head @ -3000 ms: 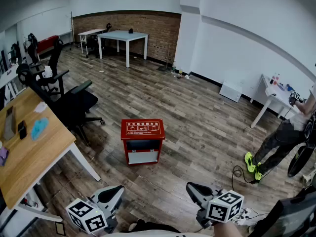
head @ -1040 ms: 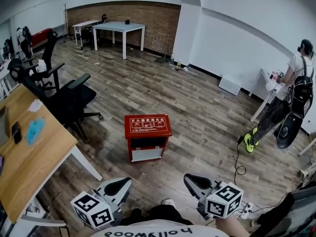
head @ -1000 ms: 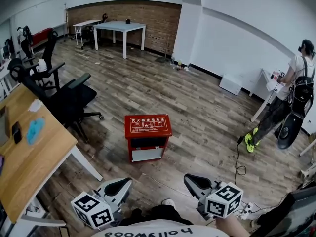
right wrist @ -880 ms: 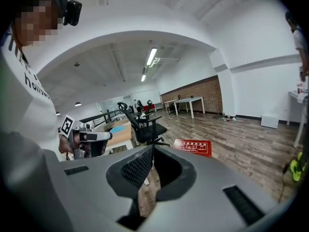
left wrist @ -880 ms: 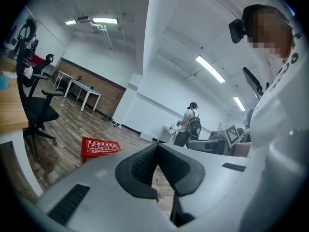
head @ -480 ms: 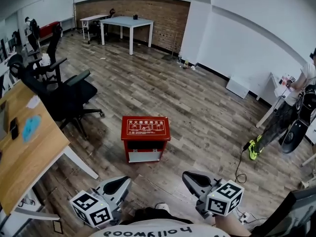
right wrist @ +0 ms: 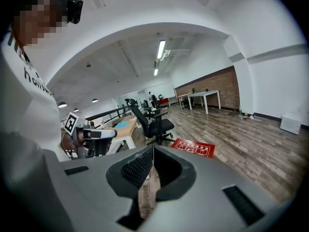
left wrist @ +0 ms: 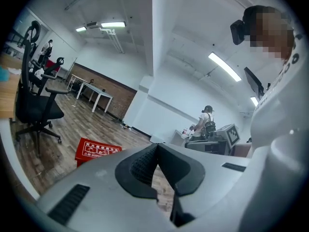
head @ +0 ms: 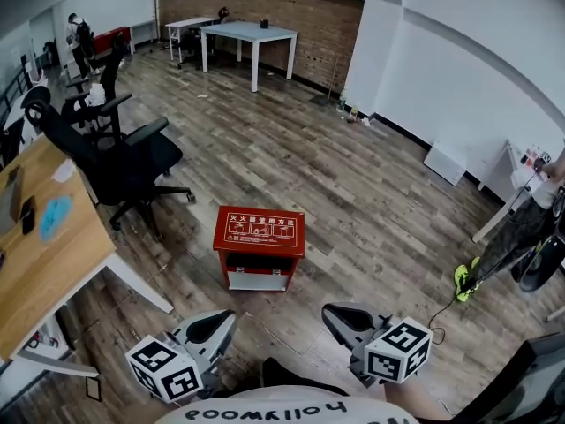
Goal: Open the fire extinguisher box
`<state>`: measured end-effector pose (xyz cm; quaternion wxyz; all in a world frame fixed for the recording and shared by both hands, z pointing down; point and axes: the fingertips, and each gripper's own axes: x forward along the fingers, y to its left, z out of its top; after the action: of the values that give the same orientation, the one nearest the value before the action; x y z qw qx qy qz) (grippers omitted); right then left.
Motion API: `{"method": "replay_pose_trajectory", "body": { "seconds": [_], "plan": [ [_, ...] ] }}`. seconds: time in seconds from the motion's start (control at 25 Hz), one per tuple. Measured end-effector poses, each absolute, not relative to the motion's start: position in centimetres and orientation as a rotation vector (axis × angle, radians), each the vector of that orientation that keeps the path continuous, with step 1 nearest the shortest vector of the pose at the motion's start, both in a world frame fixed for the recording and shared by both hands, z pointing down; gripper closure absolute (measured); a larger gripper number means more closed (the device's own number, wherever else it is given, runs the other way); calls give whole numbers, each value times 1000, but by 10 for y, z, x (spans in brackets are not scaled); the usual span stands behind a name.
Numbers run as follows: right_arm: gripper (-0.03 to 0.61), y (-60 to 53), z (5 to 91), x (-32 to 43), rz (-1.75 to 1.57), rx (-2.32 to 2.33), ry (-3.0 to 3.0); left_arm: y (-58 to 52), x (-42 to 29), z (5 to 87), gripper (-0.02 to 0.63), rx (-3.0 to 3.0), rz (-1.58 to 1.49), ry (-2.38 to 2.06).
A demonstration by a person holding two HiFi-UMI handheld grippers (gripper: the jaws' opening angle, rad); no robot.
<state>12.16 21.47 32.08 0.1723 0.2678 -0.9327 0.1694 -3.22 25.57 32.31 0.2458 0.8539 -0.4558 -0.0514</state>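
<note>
A red fire extinguisher box (head: 259,246) stands on the wooden floor with its lid down and white print on top; its front shows a dark slot over a pale panel. It also appears as a red box (left wrist: 98,150) in the left gripper view and a red box (right wrist: 194,147) in the right gripper view. My left gripper (head: 212,327) is low at the near left, shut with nothing in it, well short of the box. My right gripper (head: 342,317) hangs at the near right, jaws together and empty, also apart from the box.
A wooden desk (head: 35,259) runs along the left, with black office chairs (head: 132,162) behind it. A grey table (head: 250,35) stands by the brick wall. A person (head: 521,228) with green shoes is at the far right, near a floor cable (head: 441,312).
The view has shifted: the box now sits slightly lower and nearer in the head view. The person at right has slid toward the frame's edge. Both grippers stay low and shut.
</note>
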Motion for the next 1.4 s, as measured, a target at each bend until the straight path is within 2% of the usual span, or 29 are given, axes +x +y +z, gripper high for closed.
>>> {"method": "replay_pose_trajectory", "body": {
  "seconds": [0.52,1.4],
  "plan": [
    [568,167,334,170,576,718,-2679,228,11,332,607,2305,-109,-1320],
    [568,157,347,142,624,589,-2706,216,-8,344,607,2226,-67,-1378]
  ]
}}
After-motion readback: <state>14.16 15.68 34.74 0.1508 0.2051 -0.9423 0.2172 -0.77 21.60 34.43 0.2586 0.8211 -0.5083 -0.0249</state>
